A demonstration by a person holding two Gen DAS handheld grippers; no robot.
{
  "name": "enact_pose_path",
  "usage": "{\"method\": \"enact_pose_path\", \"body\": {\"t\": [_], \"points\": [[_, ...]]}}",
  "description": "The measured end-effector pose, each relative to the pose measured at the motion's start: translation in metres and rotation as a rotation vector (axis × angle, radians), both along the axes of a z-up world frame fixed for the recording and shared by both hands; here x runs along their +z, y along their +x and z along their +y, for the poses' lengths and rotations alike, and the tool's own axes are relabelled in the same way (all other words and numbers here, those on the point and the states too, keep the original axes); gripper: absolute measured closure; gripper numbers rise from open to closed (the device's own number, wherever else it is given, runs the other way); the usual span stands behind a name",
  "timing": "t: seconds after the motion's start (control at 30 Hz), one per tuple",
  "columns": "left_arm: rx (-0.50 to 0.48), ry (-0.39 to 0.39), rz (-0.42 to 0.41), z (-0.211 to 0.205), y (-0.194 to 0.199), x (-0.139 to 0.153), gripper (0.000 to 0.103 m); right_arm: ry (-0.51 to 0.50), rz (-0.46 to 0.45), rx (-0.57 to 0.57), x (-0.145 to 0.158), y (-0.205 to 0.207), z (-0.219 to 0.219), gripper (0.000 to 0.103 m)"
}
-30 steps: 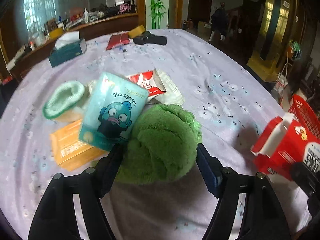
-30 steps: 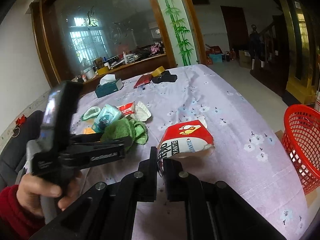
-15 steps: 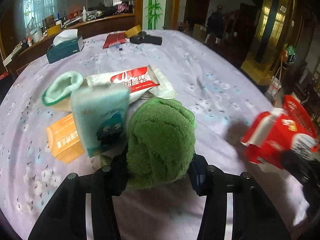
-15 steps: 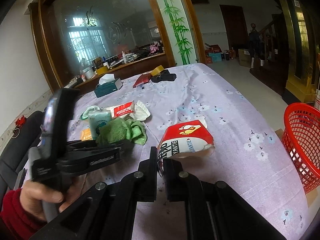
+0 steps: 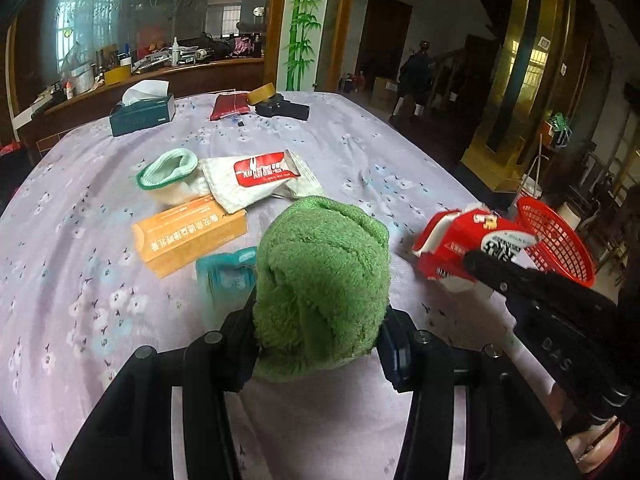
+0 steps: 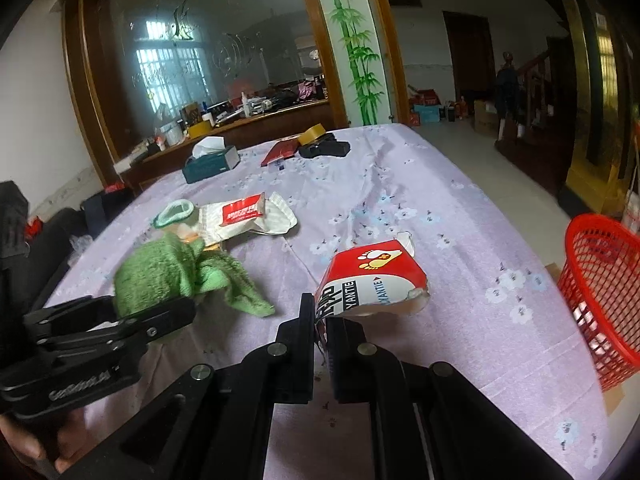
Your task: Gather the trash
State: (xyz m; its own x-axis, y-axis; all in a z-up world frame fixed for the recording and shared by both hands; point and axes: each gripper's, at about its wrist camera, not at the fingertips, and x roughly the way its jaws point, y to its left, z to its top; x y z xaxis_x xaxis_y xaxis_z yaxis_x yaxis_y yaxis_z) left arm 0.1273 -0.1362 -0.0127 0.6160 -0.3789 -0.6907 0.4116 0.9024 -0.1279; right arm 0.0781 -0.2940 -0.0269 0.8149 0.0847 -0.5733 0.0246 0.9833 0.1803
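Left gripper (image 5: 316, 344) clamping green towel (image 5: 322, 284) tight at bottom centre of its frame. Right gripper (image 6: 320, 322) pinching red-and-white carton (image 6: 370, 280), jaws nearly together, lifting it clear of purple tablecloth (image 6: 400, 200). Orange box (image 5: 188, 234), white wrapper (image 5: 256, 178) lying mid-frame left. Red basket (image 6: 600, 280) sitting at right edge, beside table.

one towel (image 5: 322, 284), one basket (image 6: 600, 300)

Bare lilac flowered tablecloth (image 6: 460, 292) lies open between the red-and-white carton (image 6: 372, 284) and the red mesh basket (image 6: 600, 296); wrappers crowd the table's left.
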Motion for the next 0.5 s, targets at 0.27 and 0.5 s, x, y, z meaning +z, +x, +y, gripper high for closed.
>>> {"method": "enact_pose_path", "body": {"t": [0.27, 0.5], "points": [[0.000, -0.029, -0.016, 0.009, -0.013, 0.006, 0.055, -0.046, -0.045, 0.020, 0.018, -0.023, 0.010, 0.097], [-0.002, -0.035, -0.032, 0.011, -0.021, 0.012, 0.055, -0.025, -0.042, 0.016, 0.020, -0.034, 0.007, 0.097]]}}
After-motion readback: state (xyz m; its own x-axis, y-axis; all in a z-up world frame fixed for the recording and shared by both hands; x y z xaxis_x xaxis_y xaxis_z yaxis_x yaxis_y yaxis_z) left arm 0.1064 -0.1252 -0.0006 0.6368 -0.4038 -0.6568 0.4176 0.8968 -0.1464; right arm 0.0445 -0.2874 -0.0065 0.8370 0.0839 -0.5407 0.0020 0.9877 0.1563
